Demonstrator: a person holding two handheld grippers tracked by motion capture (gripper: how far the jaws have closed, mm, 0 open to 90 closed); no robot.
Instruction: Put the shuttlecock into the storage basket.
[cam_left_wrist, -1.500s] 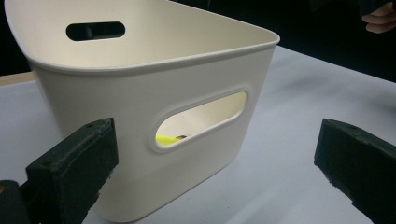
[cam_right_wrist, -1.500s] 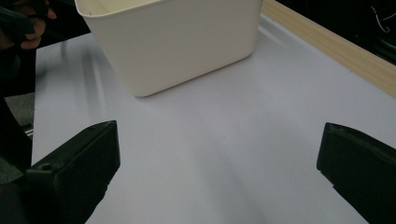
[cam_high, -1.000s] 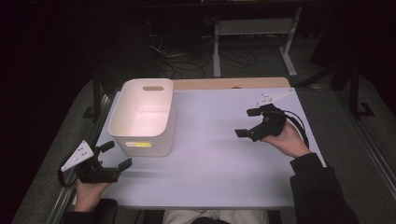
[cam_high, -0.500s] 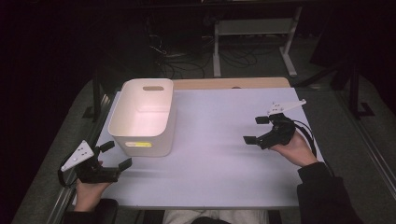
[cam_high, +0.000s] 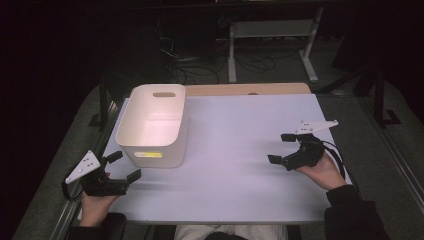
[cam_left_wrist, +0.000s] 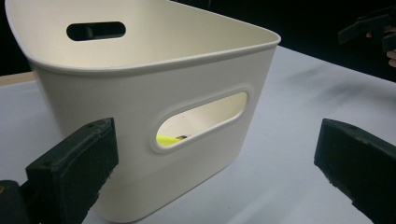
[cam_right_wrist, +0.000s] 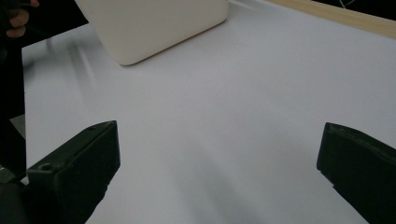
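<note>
A cream plastic bin (cam_high: 154, 125) with handle slots stands at the left of the white table top (cam_high: 240, 145). Something yellow (cam_left_wrist: 167, 139) shows through the bin's near slot, lying inside. My left gripper (cam_high: 124, 166) is open at the near left corner, just in front of the bin (cam_left_wrist: 154, 93), with nothing between its jaws. My right gripper (cam_high: 281, 148) is open low over the right side of the table, far from the bin (cam_right_wrist: 154, 28), and holds nothing.
A wooden strip (cam_high: 250, 89) runs along the table's far edge. Beyond it on the dark floor stand a metal frame (cam_high: 272, 35) and cables (cam_high: 185, 62). Black posts (cam_high: 104, 100) flank the table's sides.
My right gripper has drawn back toward the near right side of the table and come lower. The left gripper and the bin have stayed put.
</note>
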